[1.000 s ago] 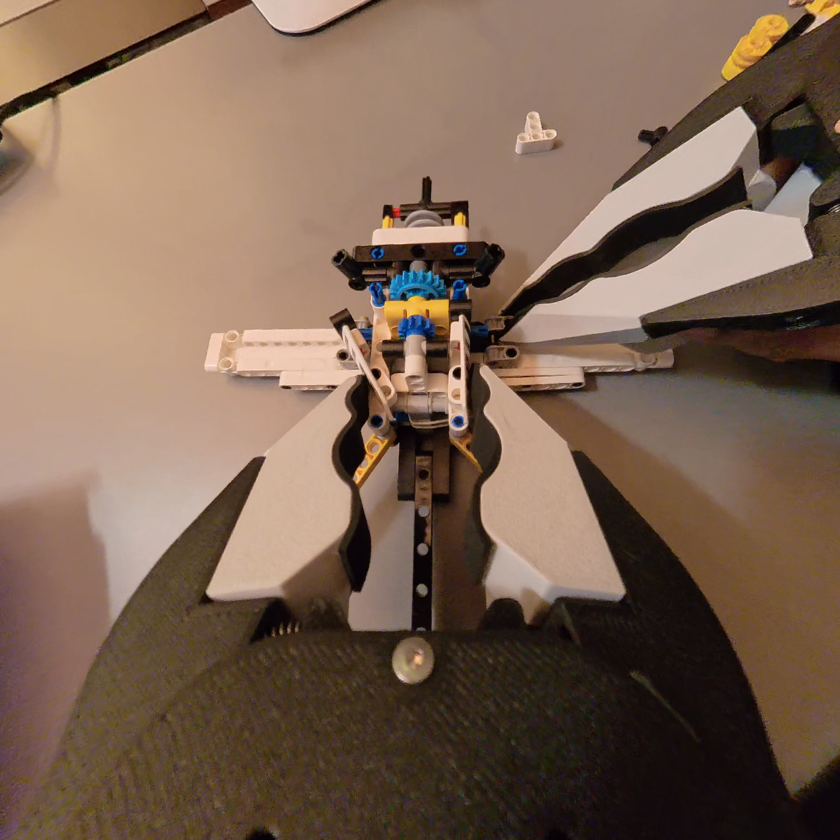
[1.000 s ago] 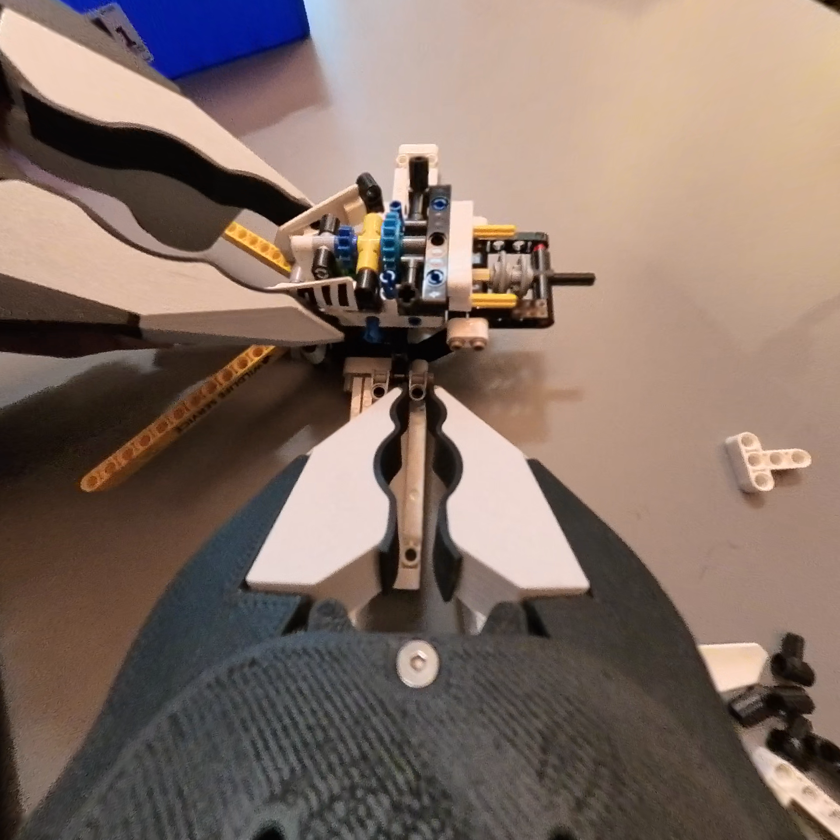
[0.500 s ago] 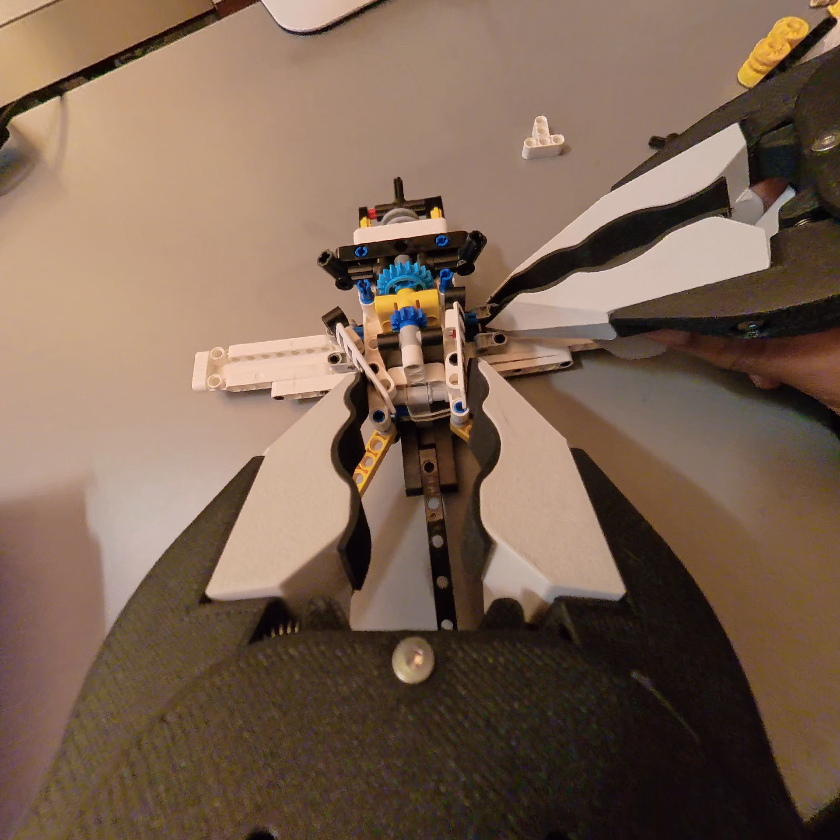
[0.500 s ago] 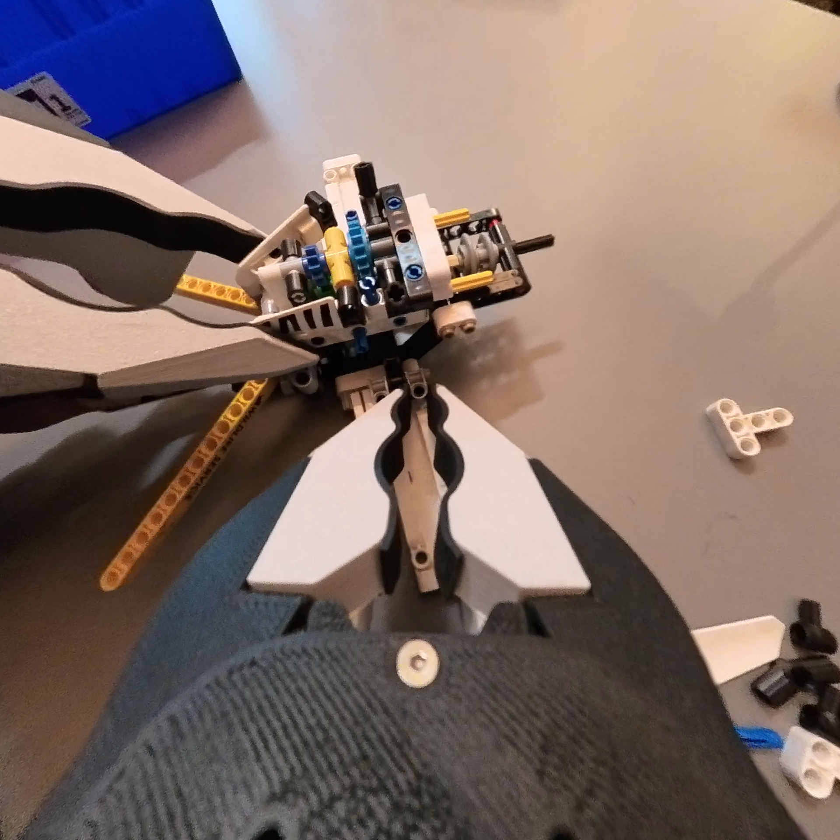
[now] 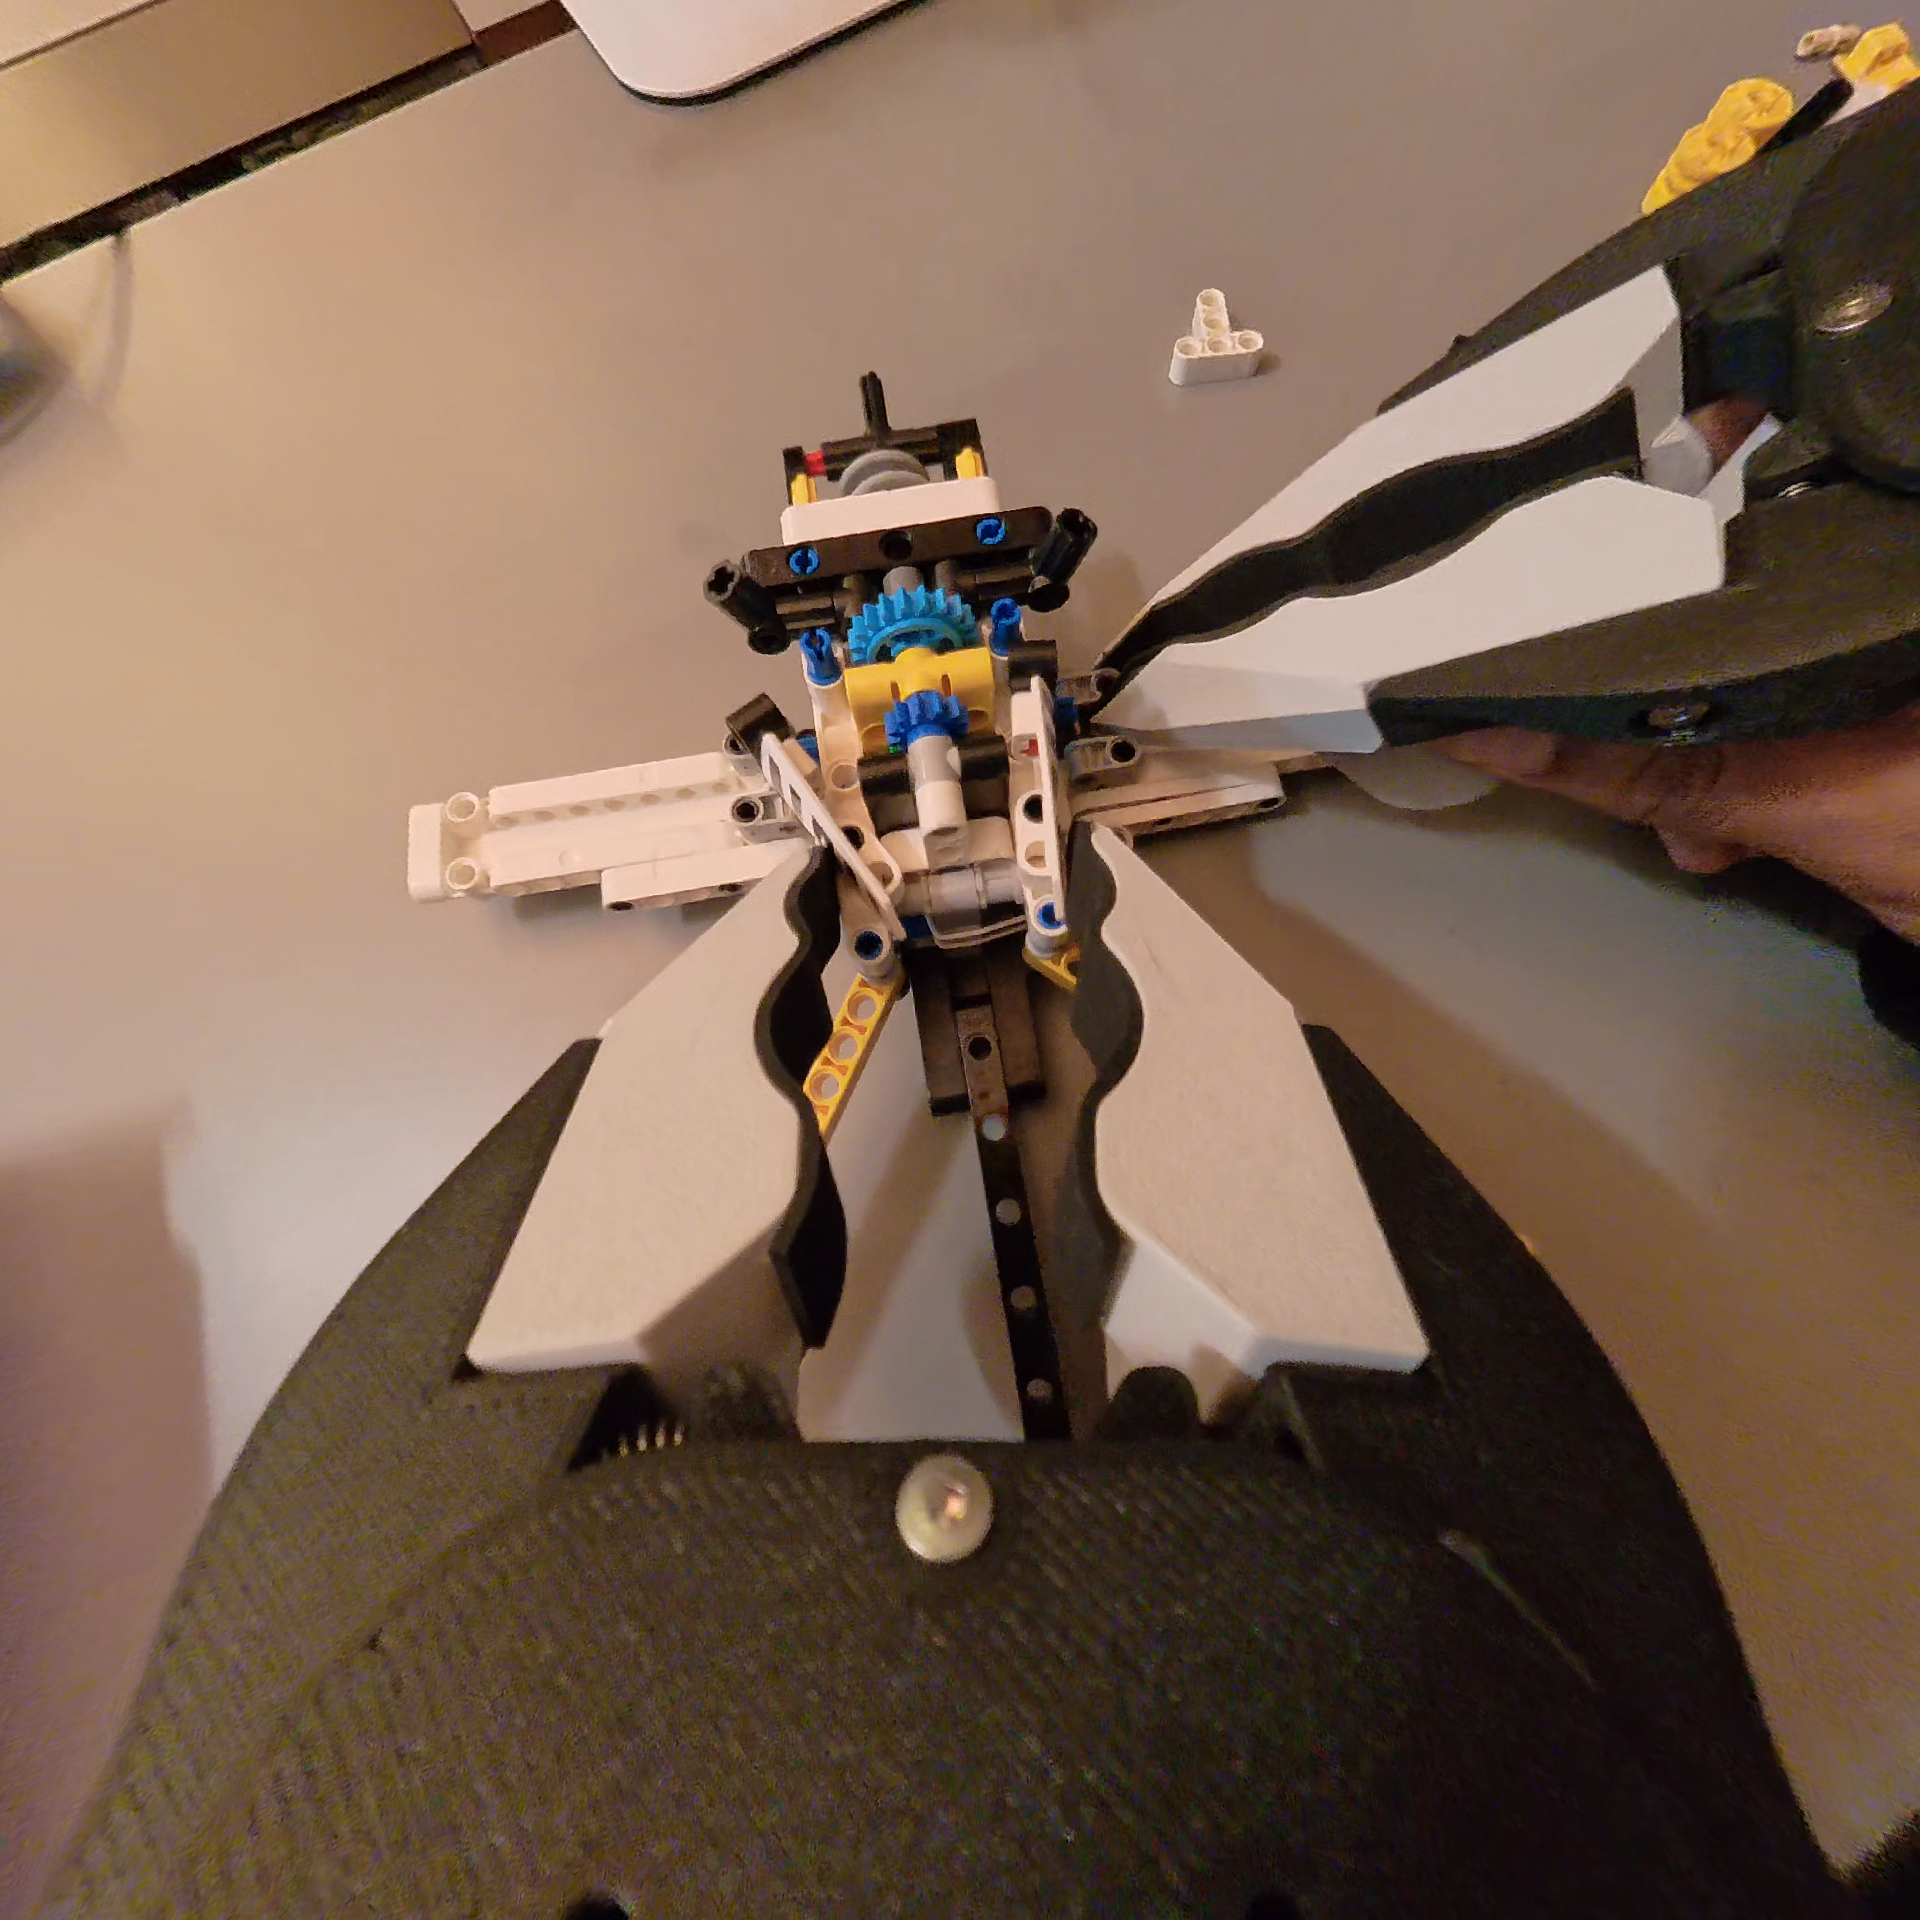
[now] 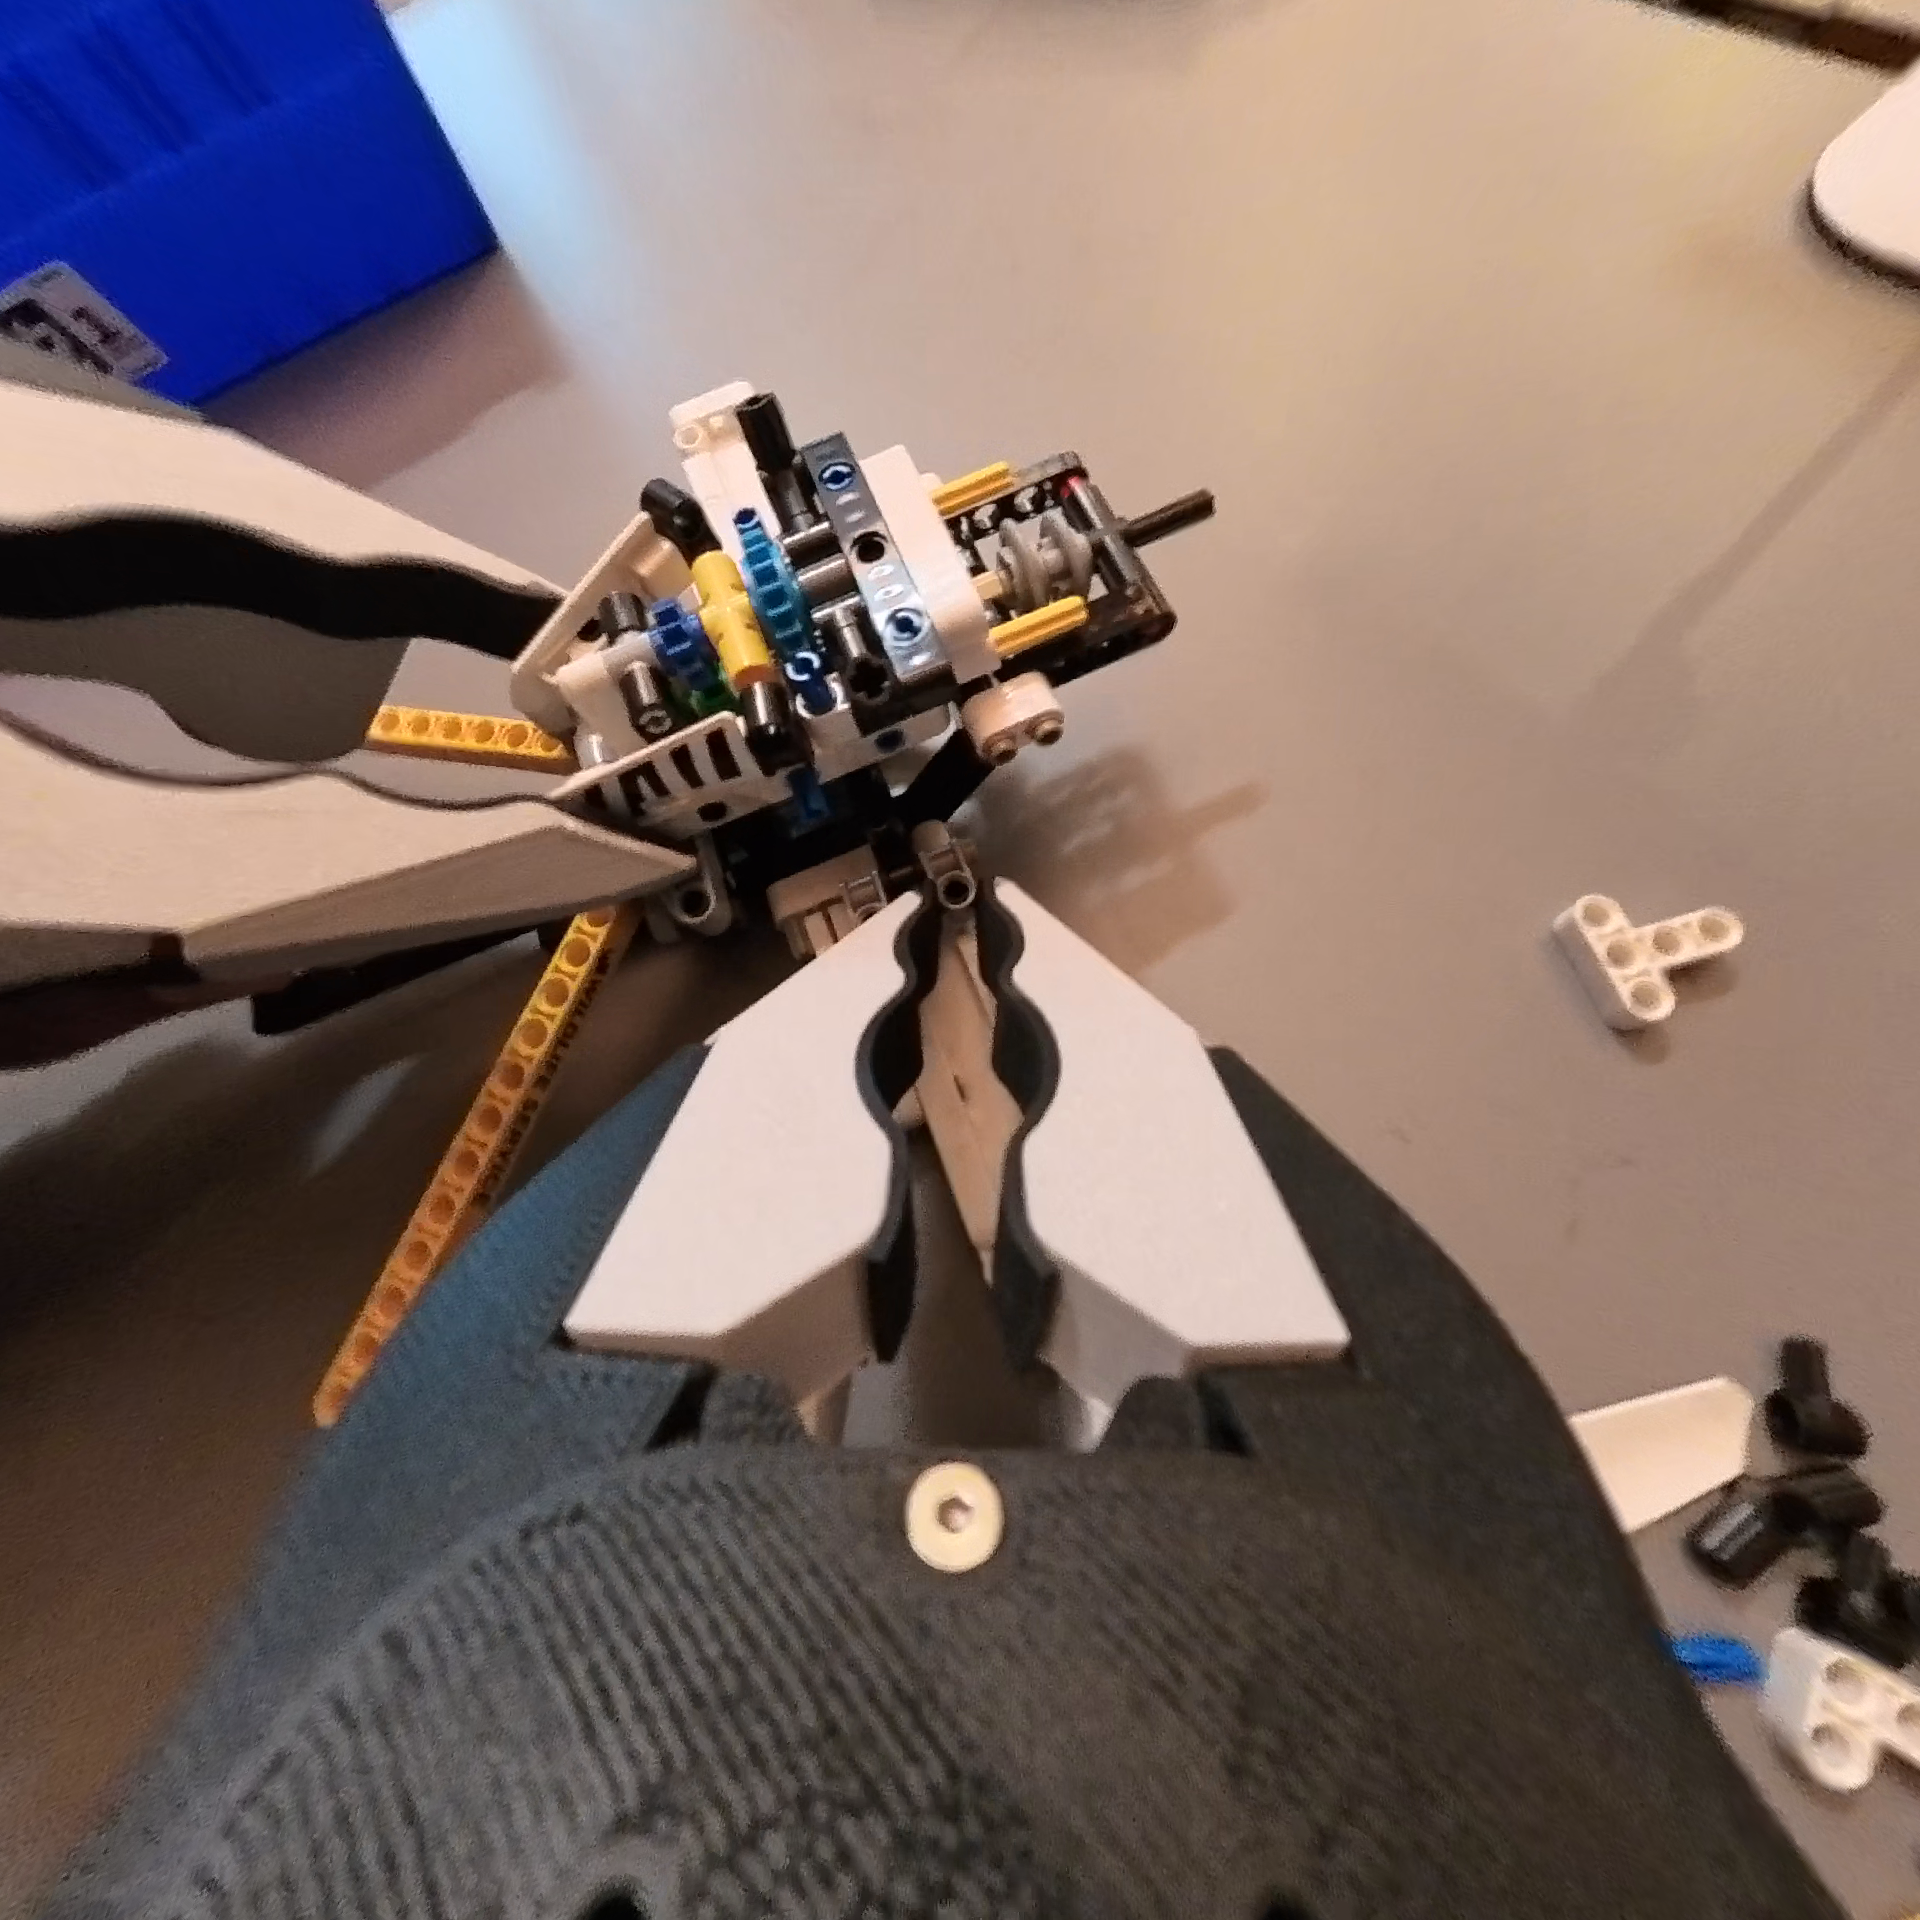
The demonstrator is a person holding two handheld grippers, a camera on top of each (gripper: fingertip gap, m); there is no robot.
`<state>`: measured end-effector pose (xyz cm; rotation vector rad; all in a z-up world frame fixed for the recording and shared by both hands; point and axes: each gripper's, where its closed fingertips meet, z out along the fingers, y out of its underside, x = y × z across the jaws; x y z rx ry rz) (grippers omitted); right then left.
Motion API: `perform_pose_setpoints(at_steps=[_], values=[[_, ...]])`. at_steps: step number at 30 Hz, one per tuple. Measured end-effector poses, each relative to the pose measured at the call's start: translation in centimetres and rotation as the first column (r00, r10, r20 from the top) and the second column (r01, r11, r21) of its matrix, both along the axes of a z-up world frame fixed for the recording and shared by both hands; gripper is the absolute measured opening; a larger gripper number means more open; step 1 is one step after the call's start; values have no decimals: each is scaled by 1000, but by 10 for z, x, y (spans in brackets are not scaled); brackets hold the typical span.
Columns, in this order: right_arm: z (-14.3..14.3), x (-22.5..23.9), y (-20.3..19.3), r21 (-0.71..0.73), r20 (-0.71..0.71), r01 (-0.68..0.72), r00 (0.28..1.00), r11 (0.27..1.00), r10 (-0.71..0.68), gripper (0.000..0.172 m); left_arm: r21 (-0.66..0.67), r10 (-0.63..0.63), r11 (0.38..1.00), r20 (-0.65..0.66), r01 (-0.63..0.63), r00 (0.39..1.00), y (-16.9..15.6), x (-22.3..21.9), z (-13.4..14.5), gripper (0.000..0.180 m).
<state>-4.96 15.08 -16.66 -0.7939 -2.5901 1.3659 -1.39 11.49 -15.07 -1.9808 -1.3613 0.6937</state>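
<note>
A toy-brick model (image 5: 914, 665) with blue gears, a yellow block and white wing panels (image 5: 582, 821) sits low over the grey table (image 5: 416, 468). My left gripper (image 5: 951, 894) is shut on the model's body, with its pads pressed on the white side beams. A black holed beam (image 5: 1013, 1226) and a yellow beam (image 5: 847, 1049) run back between its fingers. My right gripper (image 6: 954, 914) is shut on a thin pale beam (image 6: 961, 1049) that sticks out of the model's side (image 6: 831, 613). The right gripper also shows in the left wrist view (image 5: 1117, 675), and the left gripper in the right wrist view (image 6: 623, 727).
A loose white T-shaped piece (image 5: 1216, 343) lies on the table, also in the right wrist view (image 6: 1642, 956). Yellow pieces (image 5: 1714, 135) lie far right. Black and white small parts (image 6: 1818, 1507) lie near right. A blue bin (image 6: 208, 156) stands far left. A hand (image 5: 1714, 790) holds the right gripper. The grippers' ends are close to 6 centimeters from one another. Measured from the fingertips, the loose white T-shaped piece (image 5: 1216, 343) is 11 centimeters or so from the right gripper and 15 centimeters from the left. The right camera catches it too, in the right wrist view (image 6: 1631, 953).
The right gripper has swung round the model, still clamped on the pale beam, so the model looks turned and tilted in its view. The left grasp on the body is unchanged.
</note>
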Motion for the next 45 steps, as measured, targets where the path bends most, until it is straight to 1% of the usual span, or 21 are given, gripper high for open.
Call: perform_pose_setpoints(at_steps=[1,4,5,7,9,11,14,16,18,20,24,27,29,31,36,40,45], values=[[0,1,0,6,-16,-19,1000,1000,19,5,14,-5,1000,0,5,1000,0,0,0,48],[-4,8,1,25,47,-64,997,998,62,6,46,-21,999,14,20,1000,1,1,0,48],[-4,8,3,31,43,-62,997,998,60,9,50,-22,999,14,21,1000,1,0,0,48],[1,7,6,24,15,-55,998,998,55,19,57,-24,998,12,23,1000,2,0,0,48],[6,10,5,10,-6,-76,997,997,76,21,63,-30,998,12,29,999,2,0,0,48],[5,16,4,18,-17,-103,994,994,104,24,77,-36,996,7,36,999,2,-1,0,48],[6,19,3,23,-58,-125,990,992,126,24,81,-41,996,1,41,999,-1,0,1,55],[6,19,4,46,-86,-129,987,991,132,24,109,-39,993,24,36,999,-2,3,2,60],[7,20,6,63,-107,-132,985,989,139,24,155,-46,987,38,39,998,-4,7,3,61],[9,22,6,55,-118,-142,982,988,147,23,232,-60,972,50,47,997,-4,12,7,62],[9,29,6,42,-114,-156,981,987,160,23,401,-68,915,63,37,996,-9,20,15,60],[10,33,7,23,-107,-162,981,987,163,22,462,-68,887,100,14,993,-13,24,12,58],[14,37,5,-3,-105,-171,980,985,170,21,463,-68,886,116,7,991,-14,26,9,50],[18,42,2,-26,-103,-186,978,982,182,21,444,-71,896,123,9,990,-14,27,6,47],[17,56,-7,-26,-94,-229,970,973,225,22,374,-77,927,147,16,986,-12,28,-1,46],[19,66,-10,-36,-87,-251,965,967,247,22,353,-81,935,162,19,983,-11,31,-2,46],[21,77,-12,-88,-39,-264,964,960,262,23,321,-114,946,205,43,972,-9,40,-4,37]])
